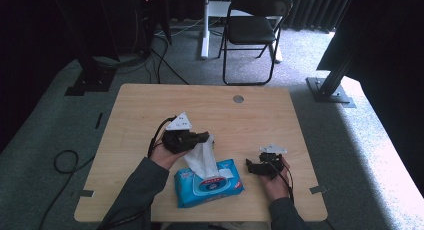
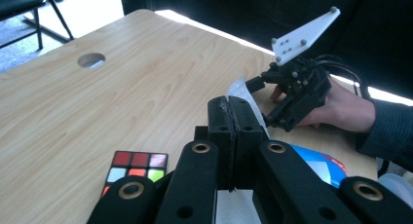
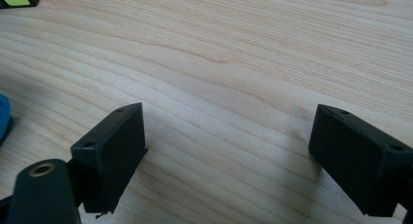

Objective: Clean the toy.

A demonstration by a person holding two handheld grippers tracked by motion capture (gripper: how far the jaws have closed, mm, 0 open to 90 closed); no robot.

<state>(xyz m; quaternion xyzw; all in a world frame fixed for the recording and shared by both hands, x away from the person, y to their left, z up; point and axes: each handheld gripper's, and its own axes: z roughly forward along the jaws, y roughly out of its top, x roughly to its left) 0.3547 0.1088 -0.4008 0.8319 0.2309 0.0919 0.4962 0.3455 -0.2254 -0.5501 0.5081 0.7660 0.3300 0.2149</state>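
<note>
Left gripper [image 1: 202, 136], frame centre, clamps wet wipe [image 1: 201, 160] above pack [image 1: 207, 189]. Wipe looks soft, limp, tearable; grip top edge. Right gripper [image 1: 252, 166], lower right, gapes with nothing between.

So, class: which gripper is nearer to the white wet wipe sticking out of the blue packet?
Left. The left gripper has its fingers pinched on the white wet wipe; the right gripper rests open on the table, apart from it.
</note>
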